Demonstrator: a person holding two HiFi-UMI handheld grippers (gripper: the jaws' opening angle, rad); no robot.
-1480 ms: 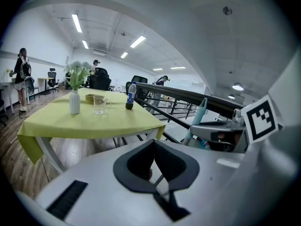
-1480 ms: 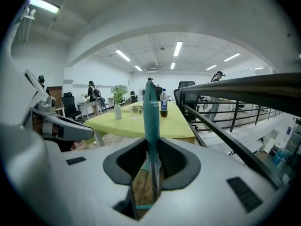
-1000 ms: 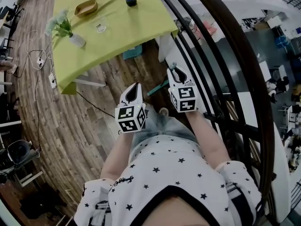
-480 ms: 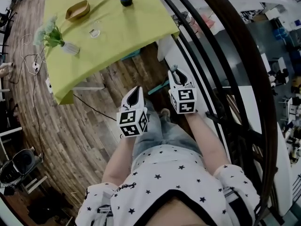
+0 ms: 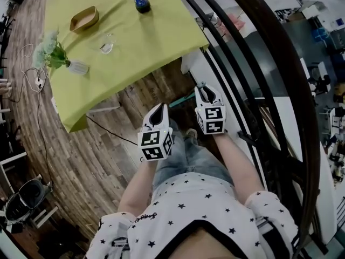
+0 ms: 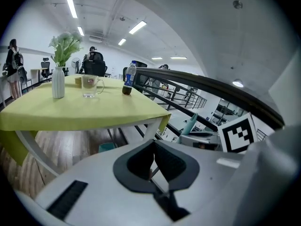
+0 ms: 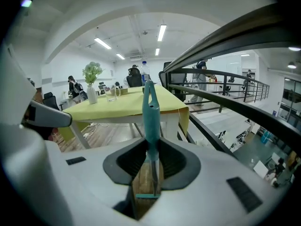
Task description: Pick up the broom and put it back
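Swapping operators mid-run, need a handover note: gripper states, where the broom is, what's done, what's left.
Left gripper: jaws together, nothing in them, held beside the right one.
Right gripper: closed on the broom; its teal handle sticks out past the jaws toward the green-clothed table.
Position: both grippers are in front of the person, next to the dark railing. The broom's head is not clearly in view.
Done: broom gripped.
Left: carry it to its place and set it down. No view shows where that place is, so find it first.
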